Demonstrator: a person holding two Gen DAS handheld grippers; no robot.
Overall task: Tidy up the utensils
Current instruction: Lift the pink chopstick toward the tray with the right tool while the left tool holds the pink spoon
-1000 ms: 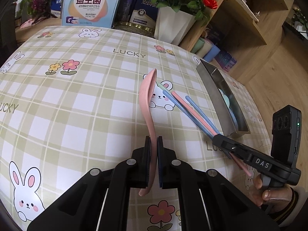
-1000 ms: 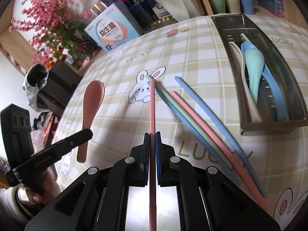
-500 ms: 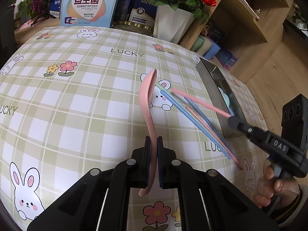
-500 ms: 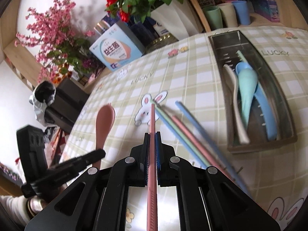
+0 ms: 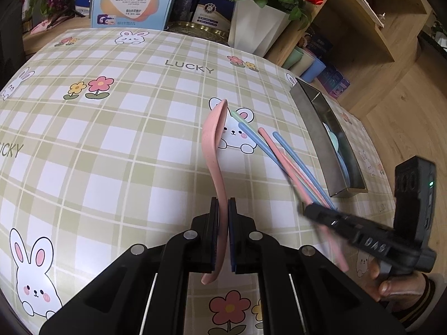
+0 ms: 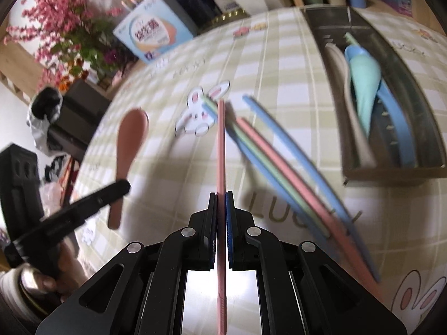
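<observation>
Now my right claw (image 6: 221,195) pinches a thin, light pink chopstick (image 6: 221,145) mid-stick, left of the metal tray (image 6: 391,171); my left claw (image 5: 222,202) squeezes the pink spoon (image 5: 213,142).

Two fisheye wrist views, close above a checked tablecloth (image 5: 111,145): the left looks along its fingers toward shelving, the right, motion-blurred, toward a pink flowering plant (image 6: 64,19). Both share loose chopsticks (image 5: 290,162) and the steel tray (image 6: 419,89), and each catches the opposite gripper.

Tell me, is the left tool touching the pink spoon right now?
Touching. In the left wrist view the left tool is closed on the pink spoon, its pads pressed against both sides of the handle.
</observation>
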